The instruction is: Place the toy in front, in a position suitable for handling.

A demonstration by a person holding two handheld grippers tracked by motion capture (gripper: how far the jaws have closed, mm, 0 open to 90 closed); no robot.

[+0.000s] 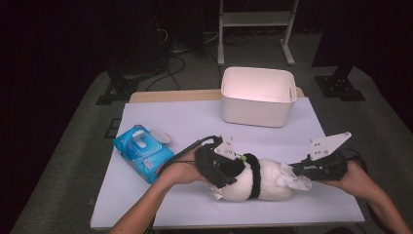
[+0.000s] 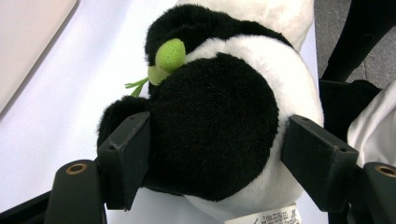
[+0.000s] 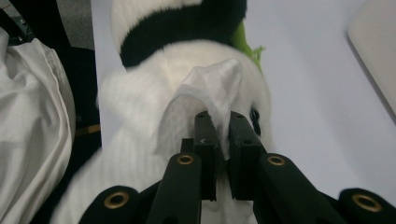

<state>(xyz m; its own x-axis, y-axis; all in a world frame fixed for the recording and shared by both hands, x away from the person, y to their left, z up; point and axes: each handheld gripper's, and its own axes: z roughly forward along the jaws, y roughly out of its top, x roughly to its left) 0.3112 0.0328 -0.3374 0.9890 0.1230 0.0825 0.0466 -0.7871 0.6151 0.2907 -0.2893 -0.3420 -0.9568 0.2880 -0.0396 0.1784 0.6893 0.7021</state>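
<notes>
A black and white plush panda (image 1: pixel 265 181) lies on its side on the white table (image 1: pixel 195 122), near the front edge. My left gripper (image 1: pixel 228 171) holds its black end: in the left gripper view both jaw pads press into the fur of the panda (image 2: pixel 243 56), which carries a small green piece (image 2: pixel 170 53). From the right, my right gripper (image 1: pixel 295 170) is shut on a crumpled white wipe (image 1: pixel 299 180). In the right gripper view the wipe (image 3: pixel 210 84) sticks up from between the jaws of the right gripper (image 3: pixel 219 116) and rests against the panda's white fur (image 3: pixel 135 93).
A white plastic bin (image 1: pixel 258 97) stands at the back of the table. A blue pack of wipes (image 1: pixel 142 152) with its lid open lies at the left. White cloth (image 3: pixel 28 116) hangs beside the table's near edge.
</notes>
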